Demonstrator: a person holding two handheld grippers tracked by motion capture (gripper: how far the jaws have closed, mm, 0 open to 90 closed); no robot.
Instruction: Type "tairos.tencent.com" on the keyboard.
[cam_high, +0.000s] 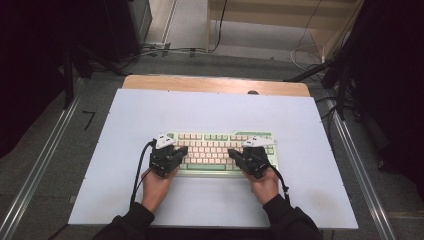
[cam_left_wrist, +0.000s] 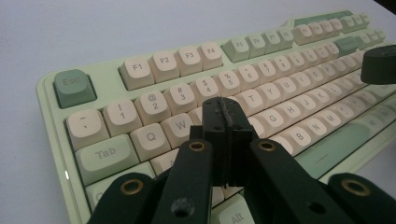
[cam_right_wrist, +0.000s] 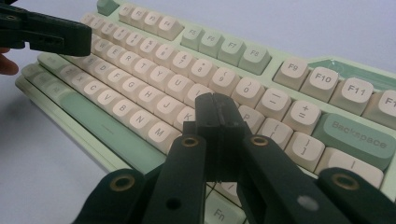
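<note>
A pale green keyboard (cam_high: 220, 136) with cream and green keys lies in the middle of the white table mat (cam_high: 215, 110). My left gripper (cam_high: 184, 150) is shut and hovers over the keyboard's left half (cam_left_wrist: 140, 65), its closed tips (cam_left_wrist: 223, 108) above the keys around E and R. My right gripper (cam_high: 232, 153) is shut too, over the right half (cam_right_wrist: 261, 70), its tips (cam_right_wrist: 215, 103) above the keys near K, L and P. Nothing sits between either pair of jaws. The tip of the other gripper shows at the right edge (cam_left_wrist: 379, 64) and at the top left (cam_right_wrist: 46, 33).
A wooden table edge (cam_high: 215, 84) runs along the far side of the mat. Grey floor, metal rails (cam_high: 45, 155) and cables surround the table. A wooden shelf unit (cam_high: 280, 20) stands far back.
</note>
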